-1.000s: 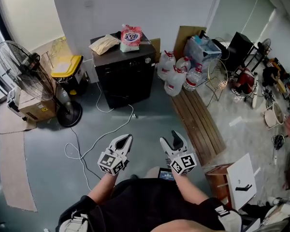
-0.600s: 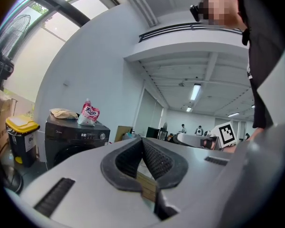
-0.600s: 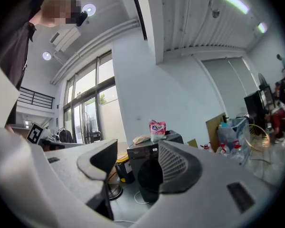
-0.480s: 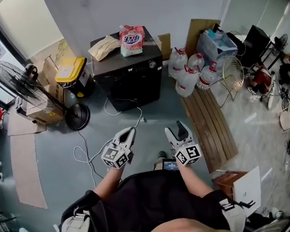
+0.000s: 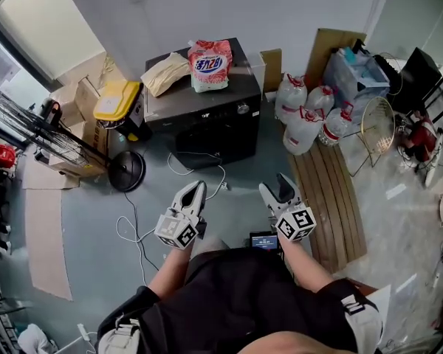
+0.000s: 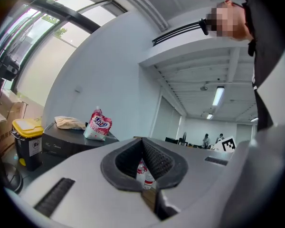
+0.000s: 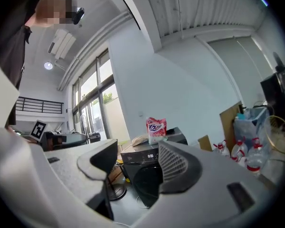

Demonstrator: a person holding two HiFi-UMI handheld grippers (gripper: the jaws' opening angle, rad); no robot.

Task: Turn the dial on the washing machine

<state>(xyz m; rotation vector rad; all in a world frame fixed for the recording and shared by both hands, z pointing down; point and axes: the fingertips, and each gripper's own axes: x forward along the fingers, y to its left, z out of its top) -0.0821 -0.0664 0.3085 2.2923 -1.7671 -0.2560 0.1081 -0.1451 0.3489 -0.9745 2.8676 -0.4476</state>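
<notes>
Not begun: dial (image 5: 243, 109) on washing machine (image 5: 199, 127) untouched; L gripper (image 5: 194, 190) pinched together, empty, R gripper (image 5: 283, 186) spread, empty, both well short.

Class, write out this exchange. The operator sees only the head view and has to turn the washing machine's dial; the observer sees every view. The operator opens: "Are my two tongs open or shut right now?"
Observer: The left gripper view shows the left tongs shut, tips together, holding nothing.
Operator: And the right?
Observer: The right gripper view shows the right tongs open and empty, with the washing machine framed between the jaws.
Operator: Any sign the machine is powered?
Observer: Its display shows lit digits on the front panel.
</notes>
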